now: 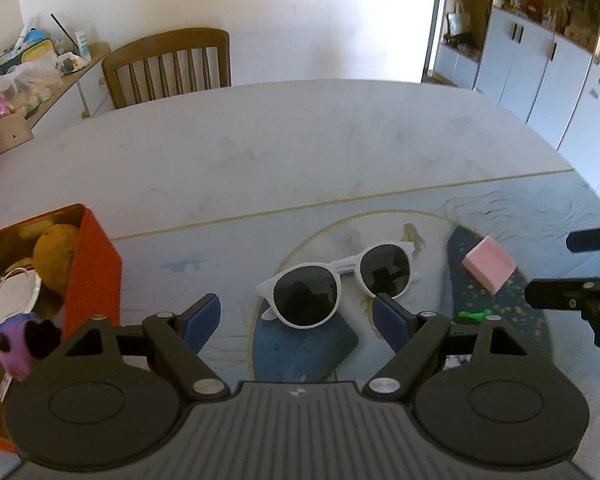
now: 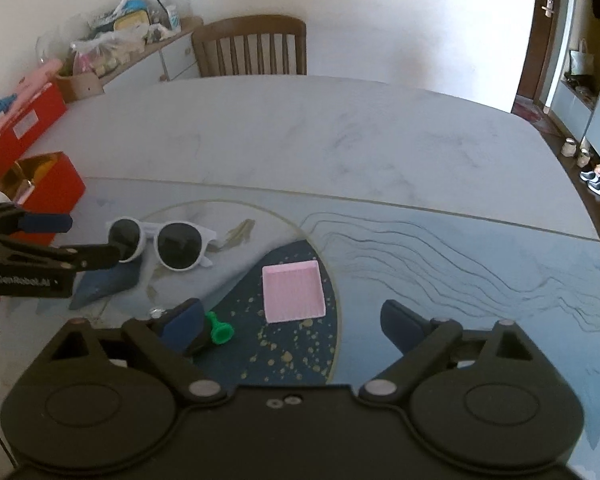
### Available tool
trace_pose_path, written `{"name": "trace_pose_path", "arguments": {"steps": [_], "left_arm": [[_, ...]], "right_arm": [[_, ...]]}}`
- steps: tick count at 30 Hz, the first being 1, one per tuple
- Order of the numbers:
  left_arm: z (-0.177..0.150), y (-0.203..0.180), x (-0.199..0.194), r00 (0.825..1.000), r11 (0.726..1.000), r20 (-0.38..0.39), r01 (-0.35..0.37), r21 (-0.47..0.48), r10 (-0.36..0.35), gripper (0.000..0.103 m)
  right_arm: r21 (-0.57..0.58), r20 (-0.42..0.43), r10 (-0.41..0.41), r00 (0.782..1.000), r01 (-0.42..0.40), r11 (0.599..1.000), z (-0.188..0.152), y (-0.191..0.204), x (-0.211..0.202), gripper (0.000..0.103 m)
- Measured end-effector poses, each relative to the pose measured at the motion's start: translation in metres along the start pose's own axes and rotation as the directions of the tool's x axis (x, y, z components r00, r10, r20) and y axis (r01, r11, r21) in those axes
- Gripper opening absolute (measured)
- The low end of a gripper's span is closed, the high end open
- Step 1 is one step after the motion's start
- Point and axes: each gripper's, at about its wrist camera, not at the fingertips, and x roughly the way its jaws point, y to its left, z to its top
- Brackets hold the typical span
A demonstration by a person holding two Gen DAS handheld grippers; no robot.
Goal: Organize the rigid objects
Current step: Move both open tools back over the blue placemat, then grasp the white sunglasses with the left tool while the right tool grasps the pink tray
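the left gripper (image 1: 296, 322) hangs over the table (image 1: 300, 140) with its blue-padded jaws apart and nothing between them; the white sunglasses (image 1: 340, 280) lie just beyond the fingertips, lenses up, partly on a dark blue patch of the printed mat (image 1: 540, 216) that covers the near part of the table. seen from the right wrist, the same gripper (image 2: 90, 238) comes in from the table's left edge, one finger (image 2: 46, 223) above and apart from the other, whose tip overlaps the nearer lens of the sunglasses (image 2: 168, 244); whether it touches them cannot be told.

the right gripper (image 2: 292, 320) also stands wide apart and empty. the pink square tray (image 2: 292, 292) lies flat on the dark, gold-speckled part of the mat (image 2: 480, 280), just ahead of the gap between the jaws and clear of both pads. the small green piece (image 2: 219, 330) lies on the mat just beside the left-hand pad (image 2: 182, 326), between the tray and the sunglasses.

an orange box (image 1: 96, 256) stands open near the table's left edge, filled with assorted items, including a yellow plush and a purple toy. a wooden chair (image 1: 172, 68) stands at the table's far edge.
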Motion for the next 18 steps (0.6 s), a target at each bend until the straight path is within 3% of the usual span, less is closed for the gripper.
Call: {"name": "trace_pose_path", "arguments": {"steps": [18], "left_arm": [[0.006,-0.005,0.044,0.997,0.998,-0.04,-0.061,-0.017,0.06,0.083]], "right_arm": [[-0.037,-0.058,-0.02,0.998,0.018,0.999,0.01,-0.002,0.044,0.072]]}}
